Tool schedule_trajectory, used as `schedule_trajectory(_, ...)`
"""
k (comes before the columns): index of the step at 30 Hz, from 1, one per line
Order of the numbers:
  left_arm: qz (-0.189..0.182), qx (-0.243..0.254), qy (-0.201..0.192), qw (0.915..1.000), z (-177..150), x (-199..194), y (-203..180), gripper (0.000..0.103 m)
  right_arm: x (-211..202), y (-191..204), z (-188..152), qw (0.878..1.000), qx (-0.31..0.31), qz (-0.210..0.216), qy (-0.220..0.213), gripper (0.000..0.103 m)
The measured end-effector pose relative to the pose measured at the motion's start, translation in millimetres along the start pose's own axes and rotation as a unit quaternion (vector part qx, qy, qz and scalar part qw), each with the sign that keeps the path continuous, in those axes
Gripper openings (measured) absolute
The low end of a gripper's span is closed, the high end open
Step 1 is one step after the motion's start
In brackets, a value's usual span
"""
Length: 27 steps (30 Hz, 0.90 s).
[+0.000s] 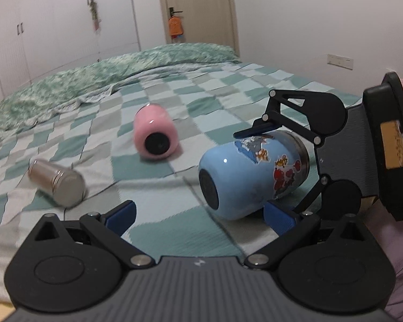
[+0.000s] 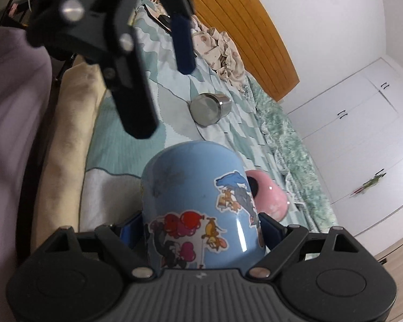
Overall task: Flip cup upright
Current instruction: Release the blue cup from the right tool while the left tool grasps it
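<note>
A blue cup with cartoon stickers (image 1: 249, 171) lies on its side, lifted slightly above the bed, its base toward my left camera. My right gripper (image 1: 266, 171) is shut on the blue cup near its rim; in the right wrist view the cup (image 2: 198, 201) fills the space between the blue pads. My left gripper (image 1: 198, 214) is open and empty, just in front of the cup's base; it shows in the right wrist view (image 2: 161, 80) above the cup.
A pink cup (image 1: 155, 134) and a steel cup (image 1: 59, 185) lie on their sides on the checked bedspread (image 1: 228, 94). A green blanket (image 1: 121, 72) lies at the far side. A wooden headboard (image 2: 241, 26) and white wardrobes (image 1: 53, 26) stand around the bed.
</note>
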<state>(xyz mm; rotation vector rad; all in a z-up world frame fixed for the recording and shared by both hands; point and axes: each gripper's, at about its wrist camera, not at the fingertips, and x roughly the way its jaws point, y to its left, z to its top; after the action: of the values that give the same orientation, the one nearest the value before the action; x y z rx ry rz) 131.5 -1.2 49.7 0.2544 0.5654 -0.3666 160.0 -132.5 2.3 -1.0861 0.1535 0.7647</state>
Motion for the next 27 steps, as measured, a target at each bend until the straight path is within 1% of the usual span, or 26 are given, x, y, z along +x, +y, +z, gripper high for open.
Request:
schedule_trajectory(2,0.005,-0.006,0.003,1.0,-4.9,1.2,5.2,0.103,6.0,-2.5,-0.2,1.0,0.005,0.006,0.0,0.087)
schedule_trajectory(7,0.012,-0.011,0.005,0.9999,-8.0,-0.2,11.4,0.103,13.2,0.6,-0.3,1.0,-0.007,0.023,0.007,0.088)
schedule_trajectory(11,0.015,-0.01,0.001,0.9998,-4.6,-3.8,8.7,0.103,17.0,4.3,4.1,1.0,-0.014,0.02,0.012,0.088)
schedule_trajectory(12,0.016,-0.008,0.001,0.9998,-4.0,-5.4,8.0,0.103,14.8,6.2,5.0,1.0,-0.011,0.016,0.013,0.092)
schedule_trajectory(14,0.018,-0.003,0.0,0.9998,-2.5,-8.3,6.2,0.103,7.0,5.2,7.5,1.0,0.008,0.001,0.008,0.103)
schedule_trajectory(16,0.019,0.006,-0.001,0.9998,1.3,-11.8,4.1,0.103,-8.1,-2.6,8.3,0.999,0.045,0.004,0.0,0.103)
schedule_trajectory(18,0.019,0.019,-0.003,0.9996,7.9,-15.0,0.8,0.103,-25.8,-13.0,8.9,0.996,0.086,-0.006,0.001,0.103)
schedule_trajectory(20,0.017,0.032,-0.006,0.9993,14.4,-15.2,-1.7,0.103,-44.7,-20.5,6.8,0.991,0.131,-0.023,0.001,0.103)
schedule_trajectory(22,0.012,0.045,-0.005,0.9989,21.3,-12.9,-4.6,0.103,-64.7,-26.4,1.7,0.981,0.192,-0.041,0.002,0.103)
schedule_trajectory(25,-0.003,0.078,0.001,0.9969,32.0,-4.6,-11.3,0.103,-86.9,-33.1,-11.0,0.958,0.279,-0.069,0.02,0.103)
schedule_trajectory(27,-0.011,0.112,0.01,0.9936,39.5,5.0,-17.8,0.103,-98.0,-34.6,-22.6,0.937,0.338,-0.079,0.04,0.103)
